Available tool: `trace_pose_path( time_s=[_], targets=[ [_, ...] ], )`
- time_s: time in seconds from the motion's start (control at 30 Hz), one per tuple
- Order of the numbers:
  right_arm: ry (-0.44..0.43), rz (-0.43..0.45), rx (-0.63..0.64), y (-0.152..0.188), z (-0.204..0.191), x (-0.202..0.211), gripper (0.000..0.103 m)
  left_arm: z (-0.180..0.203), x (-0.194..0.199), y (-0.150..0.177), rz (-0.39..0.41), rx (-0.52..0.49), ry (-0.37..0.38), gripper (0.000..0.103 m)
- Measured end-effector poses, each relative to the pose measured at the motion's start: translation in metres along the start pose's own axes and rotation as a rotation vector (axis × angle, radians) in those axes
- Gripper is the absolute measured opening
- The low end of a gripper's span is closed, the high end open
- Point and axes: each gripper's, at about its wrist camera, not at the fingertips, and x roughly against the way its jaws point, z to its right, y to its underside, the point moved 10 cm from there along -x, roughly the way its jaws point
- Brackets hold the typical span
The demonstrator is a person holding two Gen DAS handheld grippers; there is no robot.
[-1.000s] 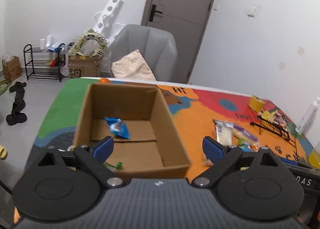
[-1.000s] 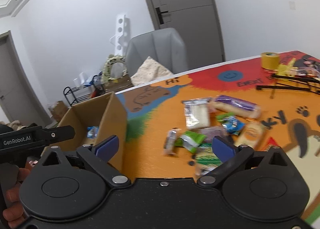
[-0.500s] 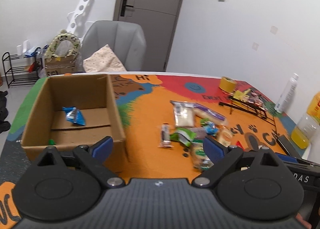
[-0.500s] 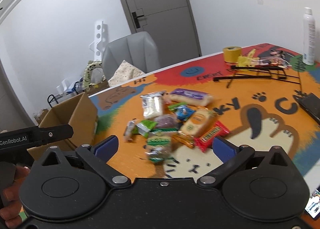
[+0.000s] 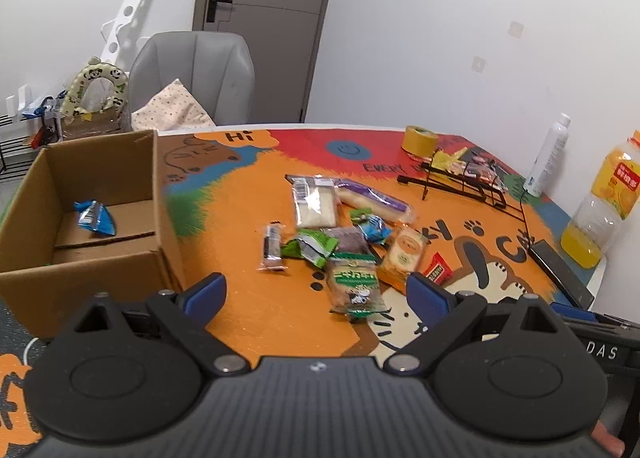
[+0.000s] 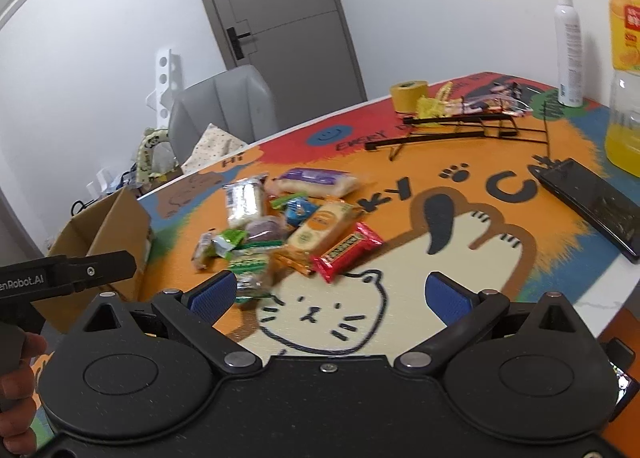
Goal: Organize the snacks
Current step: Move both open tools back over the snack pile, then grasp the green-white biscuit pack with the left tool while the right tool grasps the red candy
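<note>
Left gripper (image 5: 316,292): we see its jaws spread wide at the frame bottom, holding nothing, above bare orange mat.
Right gripper (image 6: 328,296): also wide open and empty, over the cat drawing; clear mat lies lower centre.
Snack pile (image 5: 344,234): loose packets cluster mid-frame, touching and overlapping; green packet (image 5: 354,286) nearest, red bar (image 6: 346,252) at the pile's right edge.
Cardboard box (image 5: 156,218): left of the pile, open-topped, apart from it.
Blue packet (image 5: 95,218): lies inside the box; only our left view shows it.
Phone (image 6: 588,202): near the table's right edge.
Juice bottle (image 5: 600,198): far right.
</note>
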Motion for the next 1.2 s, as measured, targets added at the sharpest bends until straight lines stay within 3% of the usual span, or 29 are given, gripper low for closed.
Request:
trace_pose_path(
  time_s=[0.43, 0.8, 0.97, 1.2],
  targets=[
    [0.019, -0.037, -0.026, 0.001, 0.022, -0.035, 0.102, 0.019, -0.035, 0.002, -0.032, 0.000, 0.047, 0.096],
    [0.026, -0.094, -0.041, 0.004, 0.029, -0.077, 0.077, 0.021, -0.086, 0.009, -0.078, 0.021, 0.054, 0.093],
    [0.018, -0.106, -0.053, 0.001, 0.029, -0.092, 0.070, 0.024, -0.105, 0.013, -0.103, 0.020, 0.063, 0.085],
    [0.015, -0.119, -0.059, -0.003, 0.026, -0.111, 0.068, 0.022, -0.123, 0.016, -0.116, 0.030, 0.068, 0.071]
  ],
)
